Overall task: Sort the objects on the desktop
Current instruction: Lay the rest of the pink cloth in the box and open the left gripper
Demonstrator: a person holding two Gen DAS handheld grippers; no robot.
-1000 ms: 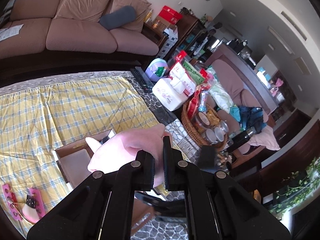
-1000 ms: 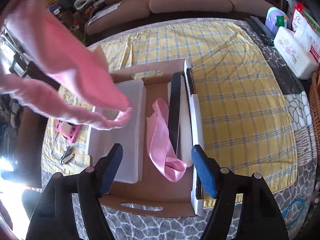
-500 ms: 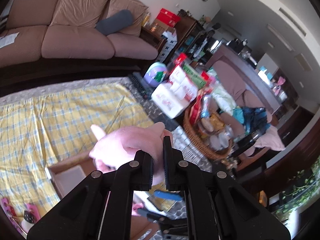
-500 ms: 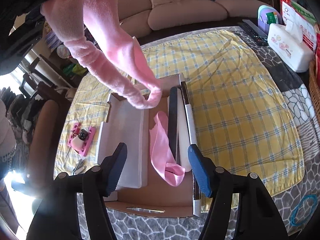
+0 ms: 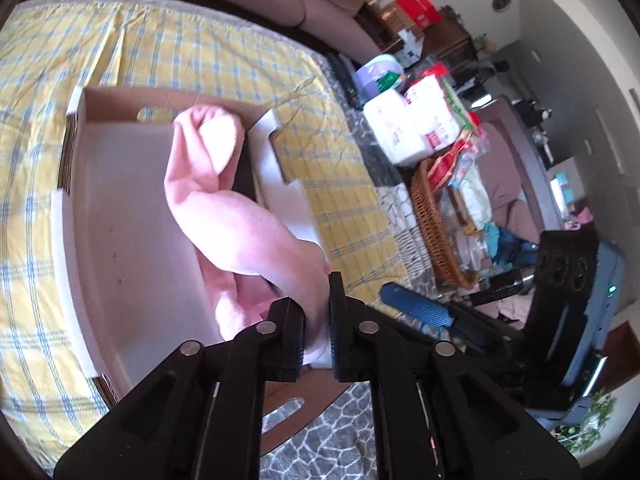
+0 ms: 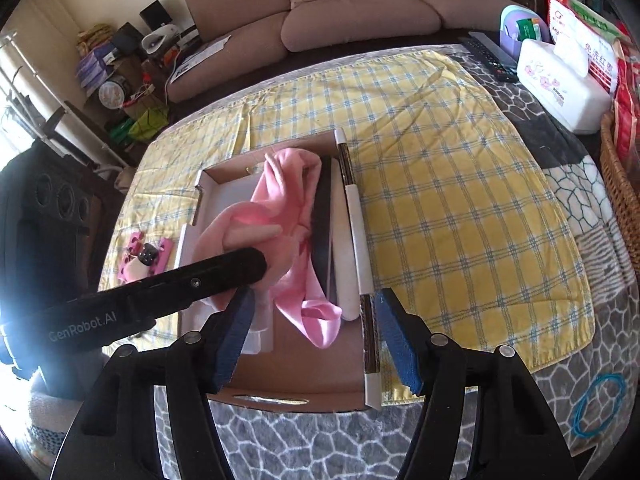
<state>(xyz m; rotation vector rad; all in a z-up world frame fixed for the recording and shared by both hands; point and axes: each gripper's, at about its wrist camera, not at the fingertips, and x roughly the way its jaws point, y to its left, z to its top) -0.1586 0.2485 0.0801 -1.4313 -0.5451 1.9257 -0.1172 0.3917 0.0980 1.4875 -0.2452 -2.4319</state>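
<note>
Left wrist view: the left gripper (image 5: 314,334) has its jaws opening, a narrow gap between them, and the near end of the pink fleece cloth (image 5: 224,208) lies in that gap; whether the pads press on it I cannot tell. Ahead of the jaws the cloth runs away in a thick twisted roll across the cardboard box (image 5: 120,98), its far end bunched against the back wall. To the left of the jaws lies the white tray (image 5: 132,216) that fills the box's left half. Just right of the cloth a dark bar (image 5: 244,168) and white foam strips (image 5: 280,184) stand along the box's right side. Further right, well apart, are a wicker basket (image 5: 430,216) of packets, a white tissue pack (image 5: 396,132), and the blue-padded finger of the other gripper (image 5: 416,308).

Right wrist view: the right gripper (image 6: 312,336) hangs with jaws wide apart and nothing between the pads but the box floor (image 6: 304,364) below. The left gripper's black arm (image 6: 172,284) crosses in from the left, just ahead of the left pad, reaching into the pink cloth (image 6: 280,216). A smooth pink ribbon (image 6: 316,316) trails toward the jaws. The box's right wall (image 6: 366,320) stands just inside the right pad. Far left of the jaws, on the yellow checked tablecloth (image 6: 440,200), lies a pink toe separator (image 6: 144,256); far right, a blue elastic band (image 6: 600,404).
</note>
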